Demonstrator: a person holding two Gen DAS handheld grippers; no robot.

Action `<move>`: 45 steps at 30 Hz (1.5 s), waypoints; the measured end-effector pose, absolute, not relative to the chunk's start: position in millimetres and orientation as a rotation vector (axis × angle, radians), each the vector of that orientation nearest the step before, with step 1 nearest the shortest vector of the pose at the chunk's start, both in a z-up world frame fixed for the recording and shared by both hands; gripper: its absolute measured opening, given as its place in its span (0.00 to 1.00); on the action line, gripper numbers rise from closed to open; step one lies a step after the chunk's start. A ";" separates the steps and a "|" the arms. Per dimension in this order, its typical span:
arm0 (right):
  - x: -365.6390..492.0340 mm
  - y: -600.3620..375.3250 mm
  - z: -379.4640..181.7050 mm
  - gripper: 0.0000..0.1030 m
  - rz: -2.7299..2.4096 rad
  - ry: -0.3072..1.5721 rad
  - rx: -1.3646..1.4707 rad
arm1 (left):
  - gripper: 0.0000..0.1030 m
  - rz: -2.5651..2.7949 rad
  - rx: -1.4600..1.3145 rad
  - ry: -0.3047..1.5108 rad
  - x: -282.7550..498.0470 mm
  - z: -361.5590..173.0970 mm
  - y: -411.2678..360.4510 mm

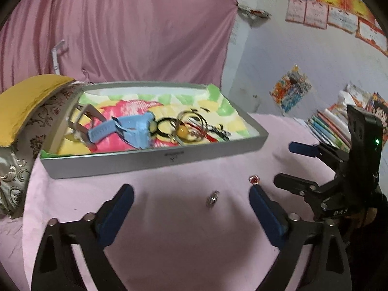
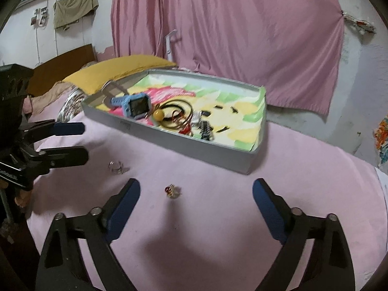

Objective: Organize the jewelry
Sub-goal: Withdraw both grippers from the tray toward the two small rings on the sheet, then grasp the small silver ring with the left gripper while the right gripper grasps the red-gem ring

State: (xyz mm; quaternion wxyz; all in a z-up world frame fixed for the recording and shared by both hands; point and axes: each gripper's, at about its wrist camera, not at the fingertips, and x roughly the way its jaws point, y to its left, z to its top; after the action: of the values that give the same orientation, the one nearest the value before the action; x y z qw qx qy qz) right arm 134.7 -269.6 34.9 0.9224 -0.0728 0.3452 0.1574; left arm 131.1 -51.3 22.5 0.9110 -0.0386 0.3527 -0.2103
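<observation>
A pink curtain (image 1: 126,29) fills the far wall. A pink cloth (image 2: 218,218) covers the table. On its far part sits a shallow grey tray (image 1: 150,158), lined with a bright printed cloth (image 2: 242,118). A yellow pillow (image 1: 26,101) lies left of the tray, and a stack of books (image 1: 327,126) lies at the far right.

Inside the tray, a blue watch (image 1: 132,129) lies toward the left end, with a tan belt (image 1: 84,116) at the left wall beyond it. Right of the watch are thin bangles (image 1: 191,126) and a yellow bead (image 2: 158,115), touching in a small heap, with a dark beaded piece (image 2: 206,128) just beside them.

The left gripper (image 1: 191,194) hangs low over the cloth, jaws spread wide and holding nothing. The right gripper (image 2: 196,191) hangs just right of it, also spread wide and empty.

Two rings lie loose on the cloth, near of the tray. A silver ring (image 1: 212,198) lies between the left gripper's fingers. A red-stone ring (image 2: 172,191) lies between the right gripper's fingers, nearer its left one, close to the left gripper's right fingertip.
</observation>
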 end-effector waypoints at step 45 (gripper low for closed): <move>153.3 -245.2 15.5 0.11 0.433 0.859 -0.208 | 0.06 -0.485 0.100 0.894 152.5 3.6 -93.7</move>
State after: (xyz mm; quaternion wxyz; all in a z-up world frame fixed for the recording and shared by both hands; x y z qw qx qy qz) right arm 153.3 -245.2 15.5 0.8814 -0.0999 0.4123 0.2080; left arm 152.5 -93.7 3.6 0.8722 0.0479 0.4277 -0.2323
